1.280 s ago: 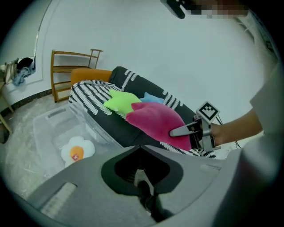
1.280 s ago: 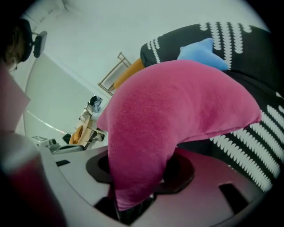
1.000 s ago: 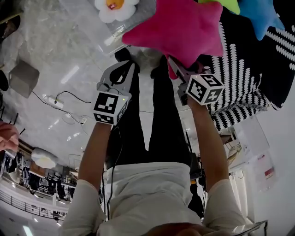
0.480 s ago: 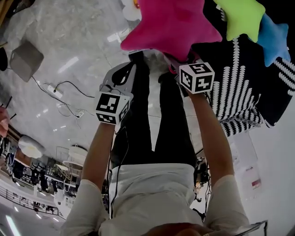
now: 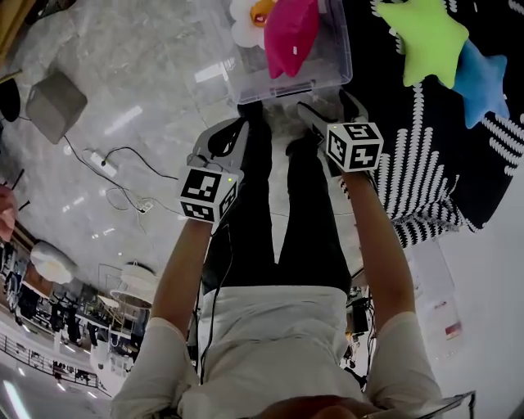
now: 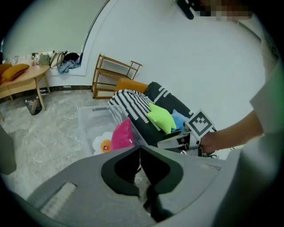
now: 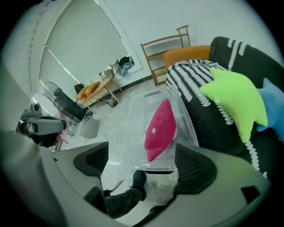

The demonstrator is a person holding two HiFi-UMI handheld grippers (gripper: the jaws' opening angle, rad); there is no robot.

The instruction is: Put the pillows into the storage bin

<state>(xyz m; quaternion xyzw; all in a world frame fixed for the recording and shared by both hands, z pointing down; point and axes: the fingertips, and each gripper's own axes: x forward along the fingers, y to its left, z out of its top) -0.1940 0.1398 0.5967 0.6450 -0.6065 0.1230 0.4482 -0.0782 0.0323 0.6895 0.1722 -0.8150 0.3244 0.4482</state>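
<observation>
Fingers of my right gripper have just spread, nothing between them; left gripper closed, empty. Hot-pink star-shaped plush pillow lies in clear plastic storage bin; next grab, I reckon: lime-green star-shaped plush pillow.

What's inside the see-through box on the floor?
The clear storage bin holds a pink star pillow standing on edge, with a white flower pillow beside it. The pink one covers part of the flower, and anything beneath them is hidden.
</observation>
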